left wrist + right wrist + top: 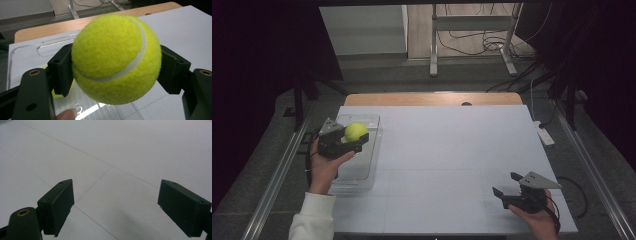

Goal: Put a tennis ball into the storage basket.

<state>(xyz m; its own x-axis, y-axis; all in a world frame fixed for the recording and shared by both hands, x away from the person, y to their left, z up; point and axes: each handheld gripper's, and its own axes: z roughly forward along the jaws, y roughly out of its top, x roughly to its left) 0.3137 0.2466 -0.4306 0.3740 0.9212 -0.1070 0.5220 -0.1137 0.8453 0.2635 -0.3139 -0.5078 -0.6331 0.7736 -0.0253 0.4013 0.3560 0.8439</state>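
Observation:
A yellow-green tennis ball (355,131) is clamped between the jaws of my left gripper (354,136), held over a clear plastic bin (371,165) at the table's left side. Seen along the left gripper (116,72), the tennis ball (116,58) bulges between the two black pads, which press on both its sides, with the clear bin (30,53) below it. My right gripper (507,184) rests low at the table's front right, open, with nothing between its fingers. The right gripper (116,206) has its jaws spread wide over bare white table (125,157).
The white table top (452,150) stretches between the two hands. A wooden edge (432,98) runs along its far side. Past that edge stand a metal frame (472,35) and loose cables on the floor. A white power strip (545,135) lies off the right edge.

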